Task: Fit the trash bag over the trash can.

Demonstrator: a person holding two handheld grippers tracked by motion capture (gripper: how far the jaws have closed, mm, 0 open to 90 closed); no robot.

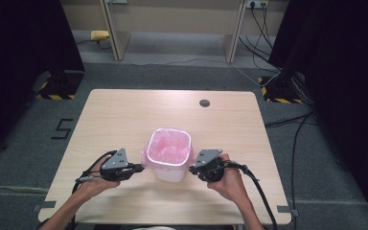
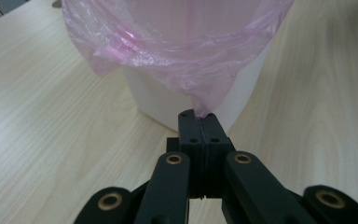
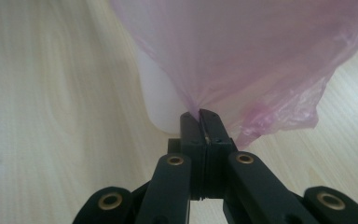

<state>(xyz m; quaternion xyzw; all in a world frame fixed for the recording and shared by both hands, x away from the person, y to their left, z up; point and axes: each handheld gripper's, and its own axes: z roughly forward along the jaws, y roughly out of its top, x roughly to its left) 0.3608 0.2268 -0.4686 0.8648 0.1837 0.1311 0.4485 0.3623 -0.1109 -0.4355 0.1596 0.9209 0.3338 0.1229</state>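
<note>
Two tongs are at work, one in each hand. Left gripper (image 1: 135, 168) sits at the left side of the bin, and its jaws are squeezed tight on a pinch of the pink bag (image 1: 168, 149). In the left gripper view, the left gripper (image 2: 199, 115) bites a little tail of the thin pink plastic that hangs down the side of the white bin (image 2: 154, 95). Right gripper (image 1: 194, 168) sits at the right side of the bin, and its jaws are squeezed tight on the bag too. In the right gripper view, the right gripper (image 3: 200, 113) holds a bunched bit of the pink bag (image 3: 261, 60) just beside the white bin (image 3: 161, 102).

One white bin (image 1: 170, 172) stands upright on the table (image 1: 124, 115), near the front middle, between the two tongs. One pink bag lines it, and the top of the bag is folded out over the rim all the way round. The bag looks crinkly and see-through.

Two hands come in from the bottom, the left hand (image 1: 93, 184) and the right hand (image 1: 230, 182). One black cable trails from each of the tongs, so two cables in all. One small dark round hole (image 1: 204, 103) sits far back on the one wooden table, well apart from the bin
</note>
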